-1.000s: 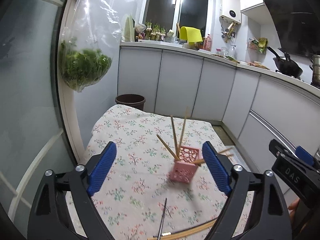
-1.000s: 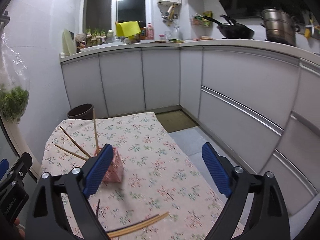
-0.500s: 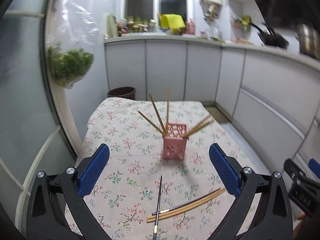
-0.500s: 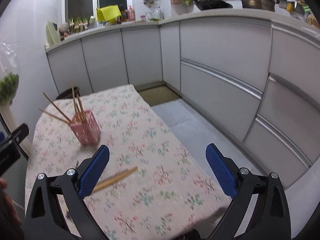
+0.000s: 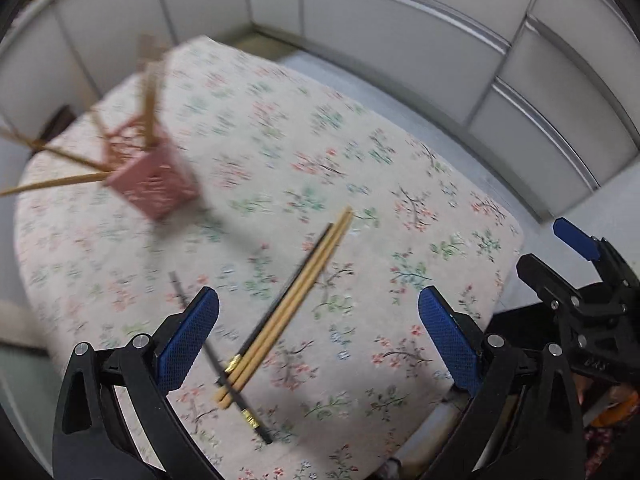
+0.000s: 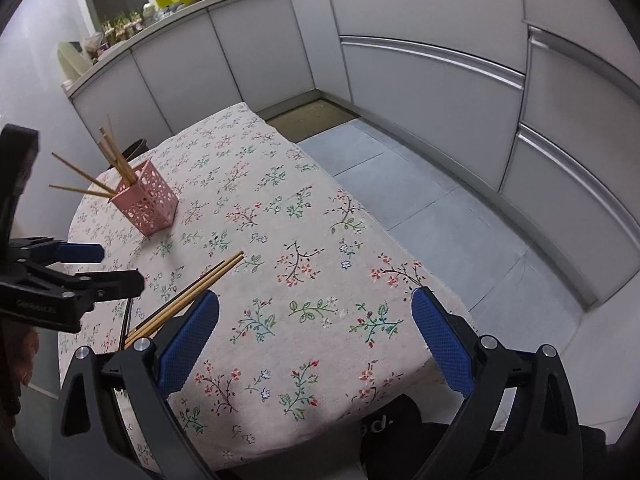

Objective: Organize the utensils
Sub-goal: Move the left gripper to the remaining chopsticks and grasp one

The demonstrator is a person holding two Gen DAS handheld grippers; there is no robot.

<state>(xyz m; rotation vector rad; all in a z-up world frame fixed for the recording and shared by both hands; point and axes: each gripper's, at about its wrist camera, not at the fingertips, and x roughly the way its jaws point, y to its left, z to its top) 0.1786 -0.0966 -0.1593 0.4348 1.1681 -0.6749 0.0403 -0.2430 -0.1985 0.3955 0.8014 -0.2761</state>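
Note:
A pink perforated holder (image 5: 154, 184) (image 6: 145, 203) with several wooden chopsticks stands on the floral tablecloth (image 5: 360, 216) (image 6: 296, 304). A pair of wooden chopsticks (image 5: 292, 300) (image 6: 192, 292) lies loose on the cloth, with a black chopstick (image 5: 224, 368) crossing under its near end. My left gripper (image 5: 320, 332) is open and empty just above the loose chopsticks. My right gripper (image 6: 316, 332) is open and empty over the table's near right part; the loose chopsticks lie by its left finger. The left gripper also shows at the left of the right wrist view (image 6: 76, 270).
Grey kitchen cabinets (image 6: 432, 80) run along the far and right sides. A grey tiled floor (image 6: 432, 200) lies right of the table, with a brown mat (image 6: 316, 118). The table's right edge drops off close to my right gripper. A dark bin (image 6: 134, 148) stands behind the table.
Both grippers have tilted down toward the table. The left gripper has come close over the loose chopsticks; the holder now sits upper left in its view. Both stay open.

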